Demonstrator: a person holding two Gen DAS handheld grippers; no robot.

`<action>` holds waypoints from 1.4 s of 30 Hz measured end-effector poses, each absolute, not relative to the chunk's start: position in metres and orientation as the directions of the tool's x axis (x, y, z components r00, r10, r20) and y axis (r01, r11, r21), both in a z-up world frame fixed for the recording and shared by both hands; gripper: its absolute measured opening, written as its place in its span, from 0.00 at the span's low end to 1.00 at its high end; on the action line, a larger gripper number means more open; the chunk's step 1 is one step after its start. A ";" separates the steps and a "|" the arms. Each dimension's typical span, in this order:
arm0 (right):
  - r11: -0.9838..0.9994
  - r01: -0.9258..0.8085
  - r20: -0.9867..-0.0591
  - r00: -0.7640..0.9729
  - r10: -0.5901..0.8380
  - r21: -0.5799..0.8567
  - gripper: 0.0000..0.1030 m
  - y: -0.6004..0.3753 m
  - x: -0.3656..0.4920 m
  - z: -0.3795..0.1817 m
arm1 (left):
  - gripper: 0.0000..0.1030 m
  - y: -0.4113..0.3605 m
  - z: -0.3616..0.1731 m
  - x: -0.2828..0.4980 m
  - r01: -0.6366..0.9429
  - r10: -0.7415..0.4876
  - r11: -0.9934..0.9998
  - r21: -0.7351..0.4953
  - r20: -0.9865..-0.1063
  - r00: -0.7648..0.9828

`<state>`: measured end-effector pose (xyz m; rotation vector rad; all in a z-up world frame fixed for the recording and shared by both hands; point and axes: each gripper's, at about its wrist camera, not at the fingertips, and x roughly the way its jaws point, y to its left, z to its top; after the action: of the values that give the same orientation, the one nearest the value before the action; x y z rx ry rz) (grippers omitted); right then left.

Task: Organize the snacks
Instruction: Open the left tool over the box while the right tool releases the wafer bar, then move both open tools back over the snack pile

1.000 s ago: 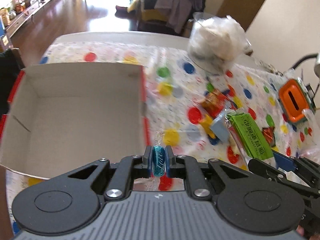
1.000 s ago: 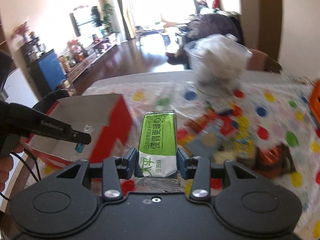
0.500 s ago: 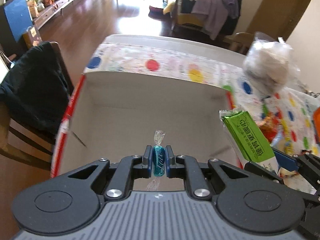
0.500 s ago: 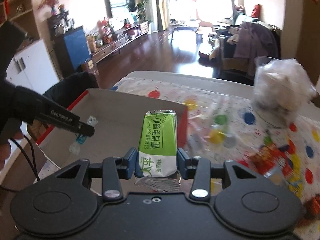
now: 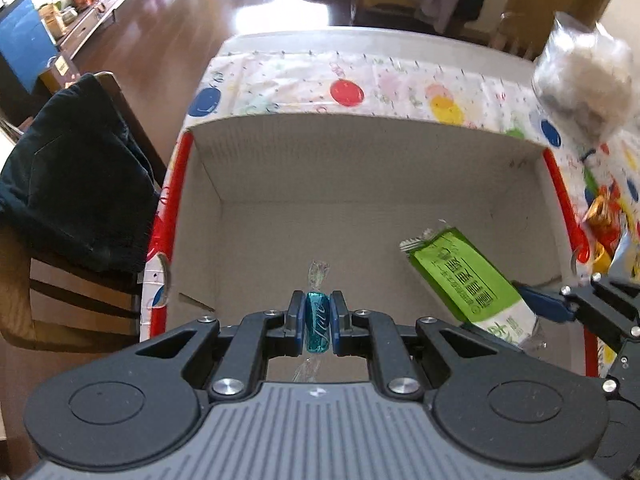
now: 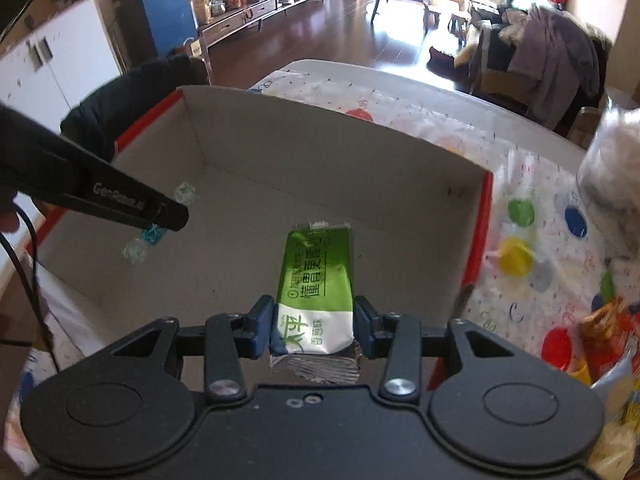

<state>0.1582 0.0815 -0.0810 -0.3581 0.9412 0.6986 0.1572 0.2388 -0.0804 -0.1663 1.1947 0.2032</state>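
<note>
Left gripper (image 5: 317,323) pinches a blue candy (image 5: 317,321) above the box (image 5: 360,168) at the bench's left edge. Right gripper (image 6: 315,325) pinches a green packet (image 6: 318,280) over the box.

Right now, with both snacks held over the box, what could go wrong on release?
The left gripper pinches the blue candy near the cardboard box's near wall; released early, it might fall outside. The green packet sits tilted in the right gripper and may land askew. Both grippers crowd one box and might collide.
</note>
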 end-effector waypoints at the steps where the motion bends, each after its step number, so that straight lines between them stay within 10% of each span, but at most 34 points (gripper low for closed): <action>1: 0.723 -0.691 -0.838 0.385 0.387 0.017 0.41 0.083 0.157 -0.082 | 0.12 0.238 -0.081 0.159 -0.241 0.071 0.970 -0.016 -0.936 0.346; 20: 0.725 -0.687 -0.845 0.358 0.397 0.049 0.43 0.074 0.153 -0.073 | 0.12 0.228 -0.087 0.164 -0.194 0.076 0.981 0.021 -0.957 0.280; 42: 0.773 -0.606 -0.673 0.494 0.550 0.186 0.82 -0.024 0.121 0.000 | 0.29 0.182 -0.013 0.103 -0.142 0.014 0.986 -0.083 -0.818 0.575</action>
<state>0.1212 -0.0244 -0.0003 -0.0787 0.7869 0.7017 0.1026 0.1823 -0.0133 -0.1456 0.9543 0.0919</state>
